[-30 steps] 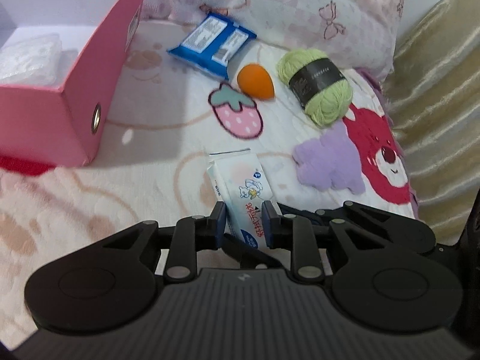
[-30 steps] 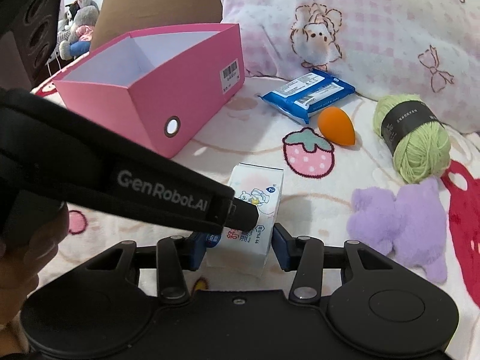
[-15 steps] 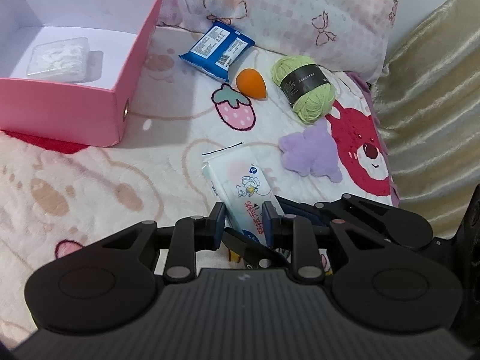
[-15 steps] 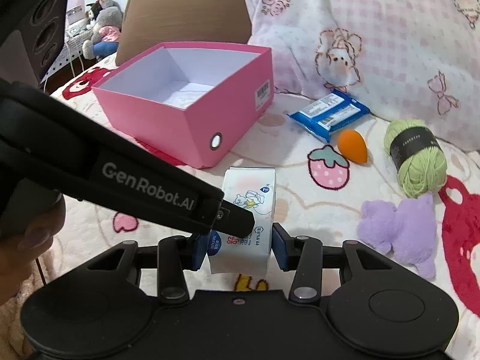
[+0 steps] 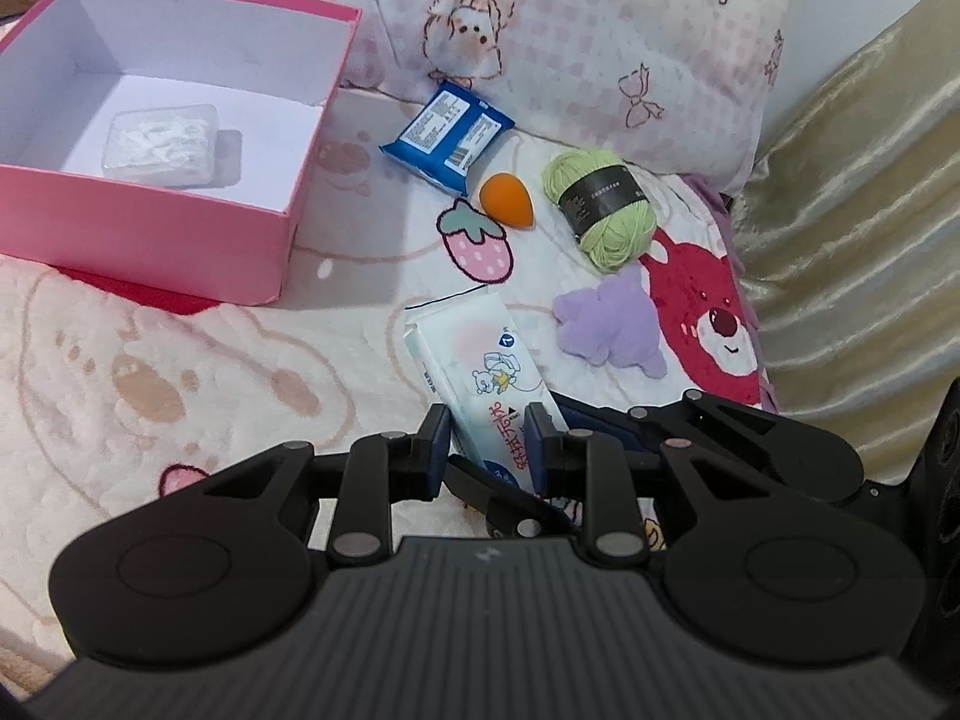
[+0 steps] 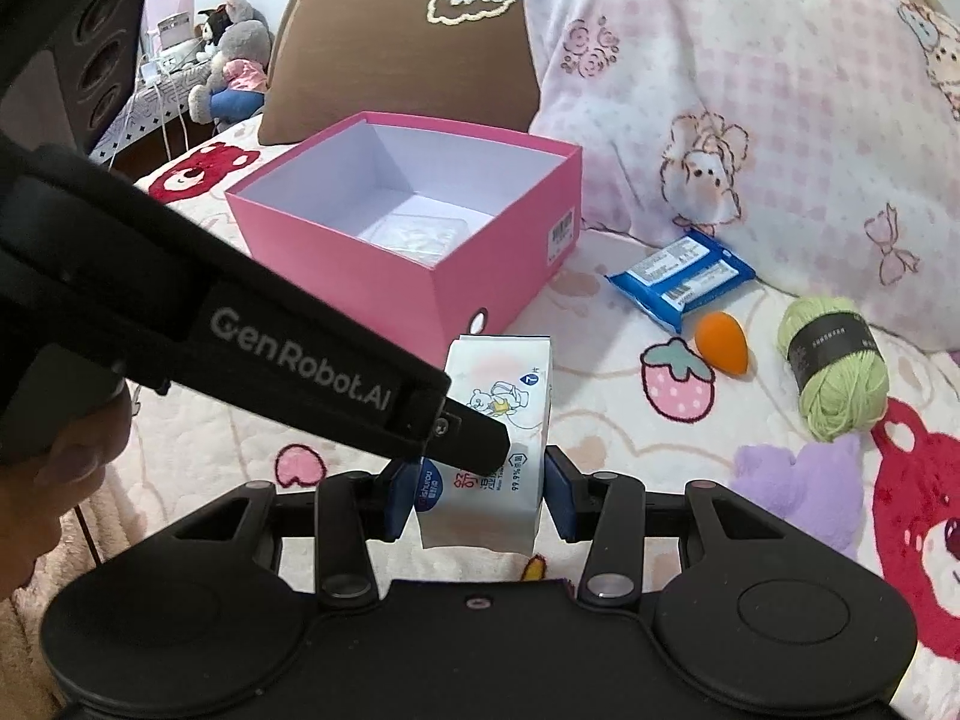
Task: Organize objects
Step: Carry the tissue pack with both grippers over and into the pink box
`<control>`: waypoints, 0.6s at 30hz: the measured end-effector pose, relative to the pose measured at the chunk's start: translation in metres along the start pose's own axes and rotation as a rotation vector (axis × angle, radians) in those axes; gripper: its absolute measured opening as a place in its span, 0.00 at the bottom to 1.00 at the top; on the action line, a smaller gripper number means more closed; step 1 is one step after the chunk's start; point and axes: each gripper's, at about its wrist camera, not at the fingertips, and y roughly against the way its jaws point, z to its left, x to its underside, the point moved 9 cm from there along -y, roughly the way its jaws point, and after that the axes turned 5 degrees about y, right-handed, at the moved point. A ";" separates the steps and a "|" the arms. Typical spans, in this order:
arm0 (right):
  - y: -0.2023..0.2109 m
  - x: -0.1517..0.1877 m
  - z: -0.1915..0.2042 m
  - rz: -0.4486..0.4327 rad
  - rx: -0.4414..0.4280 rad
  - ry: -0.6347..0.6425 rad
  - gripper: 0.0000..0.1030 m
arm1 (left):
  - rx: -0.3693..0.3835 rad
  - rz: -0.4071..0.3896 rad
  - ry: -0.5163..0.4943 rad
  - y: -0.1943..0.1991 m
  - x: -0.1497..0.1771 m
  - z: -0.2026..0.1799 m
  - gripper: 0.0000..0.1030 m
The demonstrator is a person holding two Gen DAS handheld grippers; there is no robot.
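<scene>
Both grippers clench one white wipes pack [image 6: 489,450] at the lower centre of each view: the right gripper [image 6: 480,501] pinches its sides, the left gripper [image 5: 487,450] its near end. The pack hangs above the bed [image 5: 150,372]. The pink box [image 5: 150,228] sits upper left, and blue packet [image 5: 447,135], orange sponge [image 5: 507,198], yarn [image 5: 603,210] and purple plush [image 5: 606,324] lie at centre right.

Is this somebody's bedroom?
Probably a bedroom, seen from on a bed: a soft blanket printed with bears and strawberries, a pink checked pillow and a brown pillow behind the pink box, and stuffed toys further back.
</scene>
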 end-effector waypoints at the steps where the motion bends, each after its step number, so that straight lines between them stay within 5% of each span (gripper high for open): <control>1: 0.001 -0.002 0.001 0.000 0.002 0.005 0.47 | 0.001 -0.003 0.002 0.003 -0.001 0.000 0.23; 18: 0.014 -0.059 0.015 0.010 0.004 0.035 0.47 | 0.036 -0.079 0.018 0.055 -0.042 0.008 0.24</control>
